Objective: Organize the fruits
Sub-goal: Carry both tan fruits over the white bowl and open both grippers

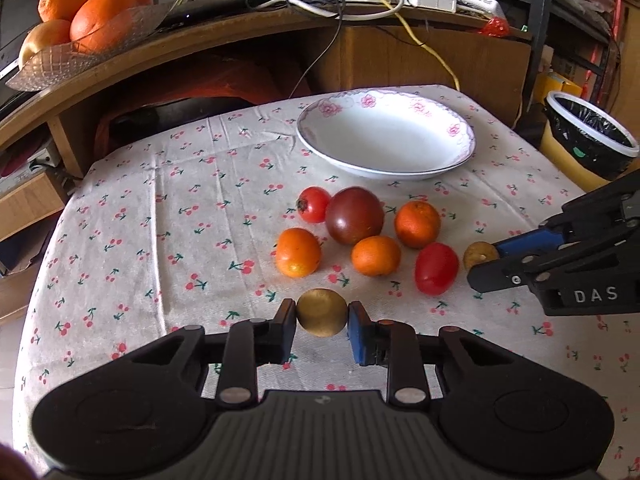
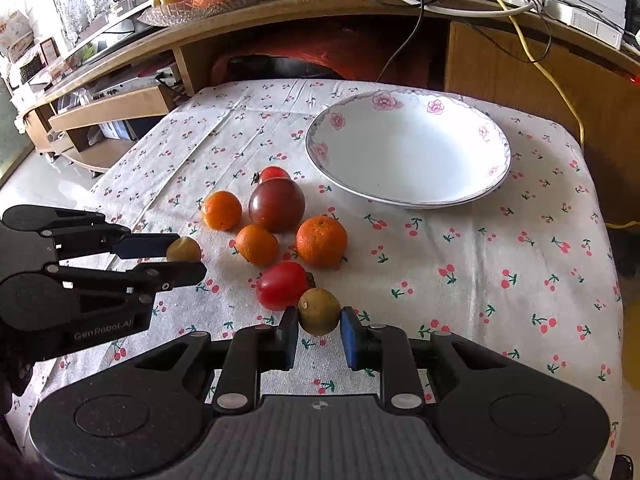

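Two small brownish fruits are pinched: one (image 1: 322, 317) in the left tongs (image 1: 322, 320), one (image 2: 319, 311) in the right tongs (image 2: 319, 322), low over the worktop (image 2: 480, 280) near the plate (image 2: 460, 200). Round skins risk slipping out if the squeeze loosens.

Cherry-print tablecloth table (image 1: 160, 216), white floral plate (image 1: 386, 140), clustered oranges, tomatoes (image 1: 354, 216)
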Action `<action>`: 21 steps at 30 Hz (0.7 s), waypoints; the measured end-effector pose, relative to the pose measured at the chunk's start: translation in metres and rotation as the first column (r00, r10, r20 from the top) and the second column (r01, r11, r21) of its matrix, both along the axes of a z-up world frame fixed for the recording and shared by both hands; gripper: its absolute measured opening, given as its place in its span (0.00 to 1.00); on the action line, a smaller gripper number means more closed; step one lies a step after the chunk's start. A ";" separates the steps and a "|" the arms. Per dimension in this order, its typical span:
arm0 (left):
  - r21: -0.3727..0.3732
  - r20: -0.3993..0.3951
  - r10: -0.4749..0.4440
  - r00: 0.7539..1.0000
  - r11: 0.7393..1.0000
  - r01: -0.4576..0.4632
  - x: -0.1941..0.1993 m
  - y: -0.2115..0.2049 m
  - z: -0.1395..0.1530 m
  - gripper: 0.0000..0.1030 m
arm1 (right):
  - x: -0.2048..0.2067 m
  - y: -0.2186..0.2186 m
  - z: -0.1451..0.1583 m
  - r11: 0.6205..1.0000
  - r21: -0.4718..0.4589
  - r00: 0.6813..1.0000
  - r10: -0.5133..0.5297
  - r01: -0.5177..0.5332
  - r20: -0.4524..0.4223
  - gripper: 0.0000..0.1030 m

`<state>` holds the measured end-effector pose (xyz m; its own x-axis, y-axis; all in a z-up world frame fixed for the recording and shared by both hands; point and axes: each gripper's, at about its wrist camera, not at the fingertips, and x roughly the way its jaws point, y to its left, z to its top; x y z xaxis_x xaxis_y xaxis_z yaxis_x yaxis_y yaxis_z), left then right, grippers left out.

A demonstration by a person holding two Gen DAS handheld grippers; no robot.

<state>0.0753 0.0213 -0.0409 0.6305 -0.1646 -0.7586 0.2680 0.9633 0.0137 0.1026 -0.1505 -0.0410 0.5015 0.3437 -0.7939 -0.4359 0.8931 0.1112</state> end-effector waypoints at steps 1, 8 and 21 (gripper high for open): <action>-0.005 0.000 -0.003 1.000 1.000 0.003 0.000 -0.001 0.001 0.35 | -0.001 0.000 0.000 1.000 0.000 1.000 -0.003 0.003 0.001 0.17; -0.023 0.015 -0.032 0.999 0.999 0.032 0.004 -0.015 0.008 0.35 | -0.002 0.001 0.005 1.000 0.016 1.000 0.000 0.000 0.012 0.17; -0.081 0.035 -0.027 0.999 0.996 0.030 0.036 -0.035 0.026 0.35 | 0.016 -0.009 0.022 0.996 0.073 0.997 -0.062 0.059 0.045 0.18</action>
<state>0.1110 -0.0140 -0.0149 0.6500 -0.2431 -0.7200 0.2962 0.9536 -0.0547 0.1187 -0.1599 -0.0185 0.5594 0.3664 -0.7435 -0.3878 0.9084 0.1559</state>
